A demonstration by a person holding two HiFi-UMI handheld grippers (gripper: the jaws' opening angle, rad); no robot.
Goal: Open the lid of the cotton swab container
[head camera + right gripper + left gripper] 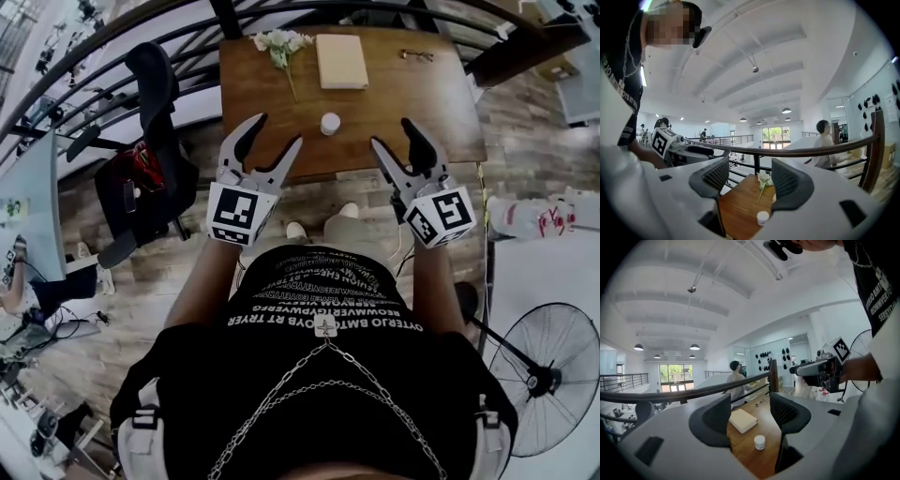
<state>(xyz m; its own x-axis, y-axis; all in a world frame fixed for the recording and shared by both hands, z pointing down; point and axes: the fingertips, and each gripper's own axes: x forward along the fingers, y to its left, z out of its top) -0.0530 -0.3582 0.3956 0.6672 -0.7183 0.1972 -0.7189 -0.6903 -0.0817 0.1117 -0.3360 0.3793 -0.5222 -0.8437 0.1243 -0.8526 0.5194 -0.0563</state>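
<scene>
A small round white cotton swab container (pixel 330 123) with its lid on stands near the middle of the wooden table (pixel 262 94). It also shows in the left gripper view as the container (pixel 760 442) and in the right gripper view as the container (pixel 762 218). My left gripper (pixel 278 135) is open, held short of the table's near edge, left of the container. My right gripper (pixel 392 136) is open too, on the container's right. Nothing is between either pair of jaws. Both are held up in the air, apart from the container.
A cream book (pixel 340 61), white flowers (pixel 281 42) and a pair of glasses (pixel 417 55) lie on the far part of the table. A black chair (pixel 150 150) stands to the left, a railing (pixel 141 47) curves behind, and a floor fan (pixel 548 375) is at the right.
</scene>
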